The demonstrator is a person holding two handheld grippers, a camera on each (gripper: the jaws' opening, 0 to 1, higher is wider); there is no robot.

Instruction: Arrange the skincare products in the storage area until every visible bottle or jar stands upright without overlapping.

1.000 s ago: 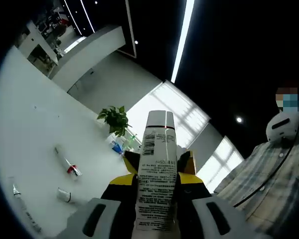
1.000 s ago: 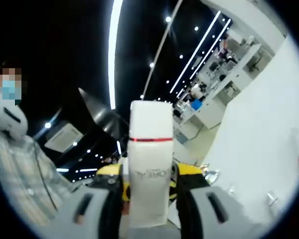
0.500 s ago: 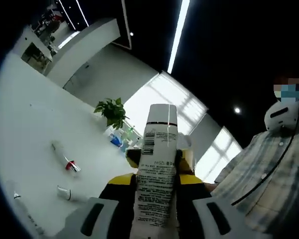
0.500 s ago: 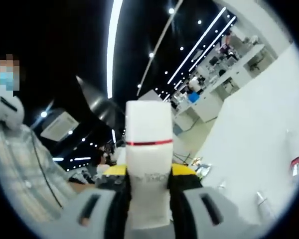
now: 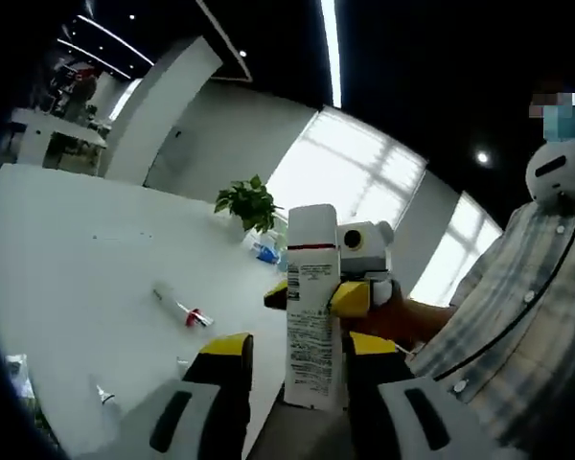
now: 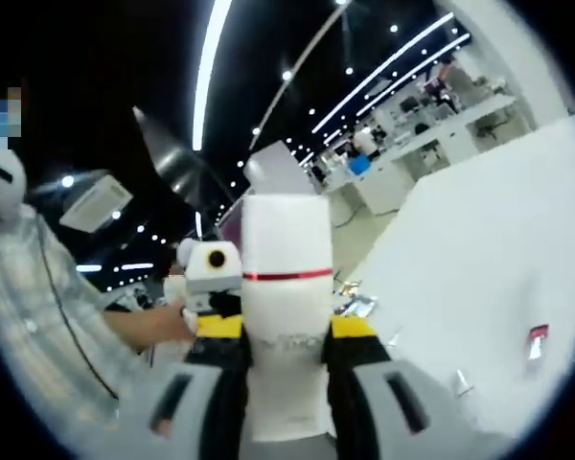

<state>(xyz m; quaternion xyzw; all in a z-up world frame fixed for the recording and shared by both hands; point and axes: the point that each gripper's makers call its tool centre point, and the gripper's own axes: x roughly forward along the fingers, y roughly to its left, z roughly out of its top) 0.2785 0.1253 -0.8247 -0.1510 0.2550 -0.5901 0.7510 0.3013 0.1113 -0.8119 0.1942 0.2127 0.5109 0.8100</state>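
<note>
While both tools (image 5: 289, 359) (image 6: 286, 350) pinch it | white tube (image 5: 311, 307), red band, printed label

Wide open white tabletop (image 5: 86, 249) ahead of the left claw (image 5: 292, 350), broken by a slim red-banded tube (image 5: 180, 308) lying flat in mid-surface, a potted plant (image 5: 251, 203) with small bottles at the far edge, and the right claw (image 5: 350, 278) hovering close beside the gripped tube (image 5: 311, 307).
</note>
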